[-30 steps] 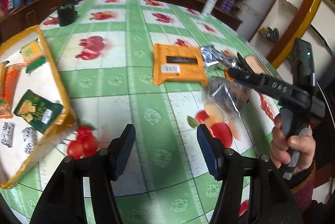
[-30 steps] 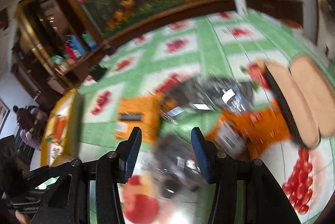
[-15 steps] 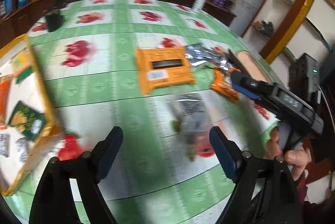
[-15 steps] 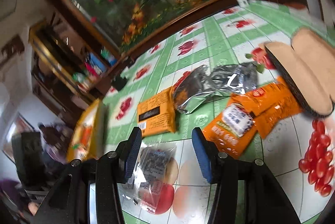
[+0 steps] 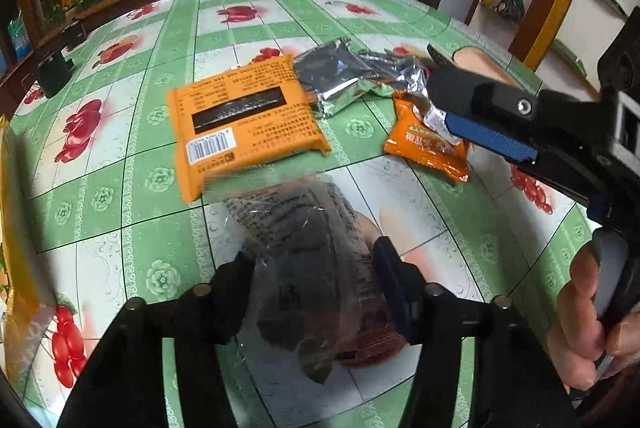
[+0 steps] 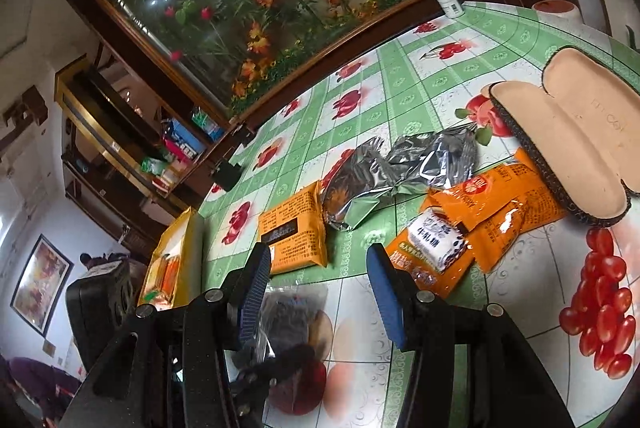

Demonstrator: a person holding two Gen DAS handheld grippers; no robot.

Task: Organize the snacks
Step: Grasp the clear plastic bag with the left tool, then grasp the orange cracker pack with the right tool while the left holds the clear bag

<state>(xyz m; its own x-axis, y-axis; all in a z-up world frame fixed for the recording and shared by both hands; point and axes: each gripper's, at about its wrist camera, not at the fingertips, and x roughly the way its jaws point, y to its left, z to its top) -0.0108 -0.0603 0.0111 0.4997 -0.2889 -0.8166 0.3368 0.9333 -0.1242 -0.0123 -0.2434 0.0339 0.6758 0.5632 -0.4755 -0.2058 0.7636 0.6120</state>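
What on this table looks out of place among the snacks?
The open beige-lined spectacle case at the table's right side: it is no snack, and its dark rim touches the small orange snack packets. The crumpled silver foil bag looks emptied.

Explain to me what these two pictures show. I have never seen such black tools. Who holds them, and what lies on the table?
No robot is here: a person holds one two-finger claw in each hand, each carrying a camera that looks along its fingers. One picture is from the left claw, the other from the right claw. On the green checked tablecloth lie a flat orange packet with a barcode, a crumpled silver foil bag, small orange pouches and an open tan-lined glasses case. The left claw has just been closing, and a clear plastic packet of dark snacks sits between its fingers, seemingly gripped. The right claw is open.
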